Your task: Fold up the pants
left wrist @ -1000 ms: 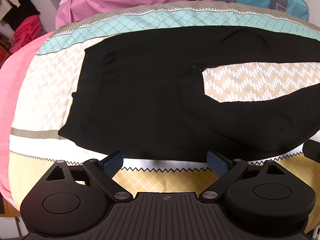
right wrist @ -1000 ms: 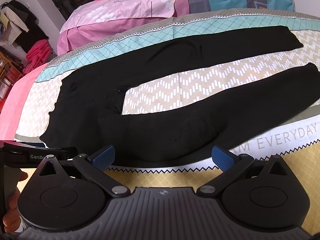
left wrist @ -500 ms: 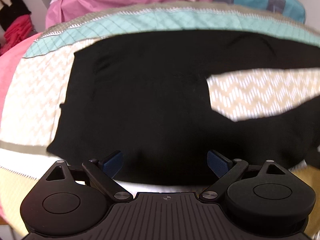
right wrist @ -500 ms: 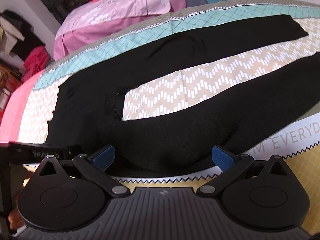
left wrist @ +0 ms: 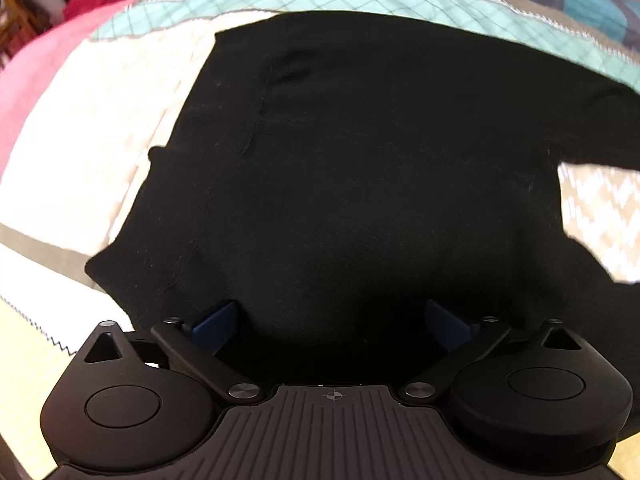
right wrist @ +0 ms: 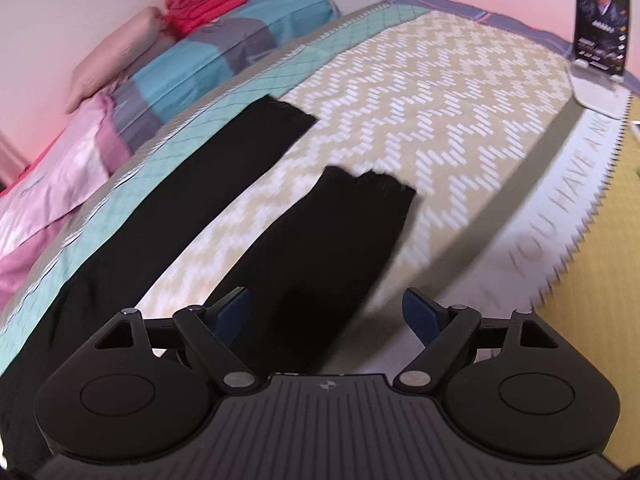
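Black pants lie spread flat on a patterned bedspread. The left wrist view shows the waist and seat, with the waistband at the left. My left gripper is open, its blue pads over the near edge of the seat. In the right wrist view the two legs run away from me, the far leg along a teal stripe. My right gripper is open, straddling the near leg's lower part, short of its hem.
Pink and teal-grey pillows line the far side of the bed. A red knitted item sits on them. A picture card on a white stand is at the far right corner. The bedspread's zigzag border runs along the near edge.
My left gripper moved forward over the waist area of the pants. My right gripper swung right along the near leg toward its hem. Both stayed open.
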`<state>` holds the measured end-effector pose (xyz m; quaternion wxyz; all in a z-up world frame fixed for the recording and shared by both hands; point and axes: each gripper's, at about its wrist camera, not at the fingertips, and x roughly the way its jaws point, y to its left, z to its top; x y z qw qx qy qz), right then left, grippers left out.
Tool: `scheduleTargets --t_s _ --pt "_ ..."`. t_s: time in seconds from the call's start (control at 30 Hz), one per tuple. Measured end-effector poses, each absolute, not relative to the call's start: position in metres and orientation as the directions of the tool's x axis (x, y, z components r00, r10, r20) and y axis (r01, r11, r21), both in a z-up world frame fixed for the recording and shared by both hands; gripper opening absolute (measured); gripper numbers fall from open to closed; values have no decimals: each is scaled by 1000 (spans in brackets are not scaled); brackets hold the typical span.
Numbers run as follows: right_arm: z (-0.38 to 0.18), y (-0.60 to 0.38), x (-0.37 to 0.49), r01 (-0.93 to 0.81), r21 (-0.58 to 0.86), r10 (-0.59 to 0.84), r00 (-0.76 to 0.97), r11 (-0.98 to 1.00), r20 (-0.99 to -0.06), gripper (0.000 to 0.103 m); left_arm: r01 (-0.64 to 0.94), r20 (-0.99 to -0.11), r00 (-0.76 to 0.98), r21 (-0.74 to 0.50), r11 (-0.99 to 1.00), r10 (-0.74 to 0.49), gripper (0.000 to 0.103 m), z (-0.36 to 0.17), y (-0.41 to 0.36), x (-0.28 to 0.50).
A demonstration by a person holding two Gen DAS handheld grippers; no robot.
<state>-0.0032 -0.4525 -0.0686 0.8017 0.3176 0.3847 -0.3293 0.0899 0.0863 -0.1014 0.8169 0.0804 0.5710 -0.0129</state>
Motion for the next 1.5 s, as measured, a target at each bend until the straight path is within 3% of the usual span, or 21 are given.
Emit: scheduleTargets --t_s 0.03,0.07,0.1,0.13,0.2,0.27,0.33,0.4,0.47,0.53,0.6,0.7,0.77,0.9,1.0,1.07,1.23,1.37,1.5 --pt "-74 -456 -2 773 272 -280 496 573 -822 81 106 -934 348 123 987 79 103 -102 85 90" --pt "-77 -456 0 768 283 -286 512 574 -810 63 96 -935 344 123 988 83 103 -102 85 92" --pt "-78 -452 1 764 266 -304 513 588 -803 30 87 -938 337 122 989 86 103 -102 85 94" --pt "-80 -453 7 761 243 -308 502 602 -808 17 81 -940 329 123 989 90 103 -103 84 97" --pt "-73 -458 1 725 281 -277 547 629 -790 11 78 -941 324 129 989 97 103 -103 83 99" --pt "-54 -472 -26 743 311 -342 582 592 -738 10 78 -941 324 132 988 100 103 -105 85 98" --pt "-57 -493 -60 815 308 -405 526 491 -748 8 76 -940 328 129 989 98 103 -105 86 98" --pt "-80 -509 -82 839 311 -344 482 446 -806 9 75 -936 337 136 988 103 103 -106 85 97" --pt "-81 -508 -94 813 352 -337 530 464 -778 9 75 -934 340 141 987 108 103 -106 84 96" --pt "-79 -508 -93 826 347 -357 519 445 -777 17 76 -937 333 141 987 109 103 -105 83 97" --pt "-71 -504 -92 863 295 -425 467 410 -775 44 77 -941 322 141 987 109 103 -105 83 98" --pt "-47 -477 -84 877 127 -572 405 463 -714 66 77 -948 304 128 989 99 103 -99 82 98" --pt "-37 -448 -75 790 113 -514 493 603 -702 67 77 -947 310 119 990 90 103 -94 83 98" --pt "-39 -370 -33 430 75 -240 632 900 -737 65 105 -930 359 125 987 79 103 -84 77 90" --pt "-58 -335 -6 258 126 -56 597 958 -800 64 148 -925 370 148 978 85 103 -87 68 91" --pt "-80 -329 4 242 65 -66 494 968 -867 60 166 -931 350 170 971 103 103 -97 65 94" --pt "-53 -334 -3 401 -41 -237 452 915 -860 56 142 -935 348 116 983 60 103 -104 88 95" --pt "-35 -270 29 101 -25 -81 595 995 -799 70 149 -929 368 106 983 44 103 -104 92 92" --pt "-54 -201 78 -168 -39 70 595 985 -801 72 153 -923 381 114 982 48 103 -106 89 90"
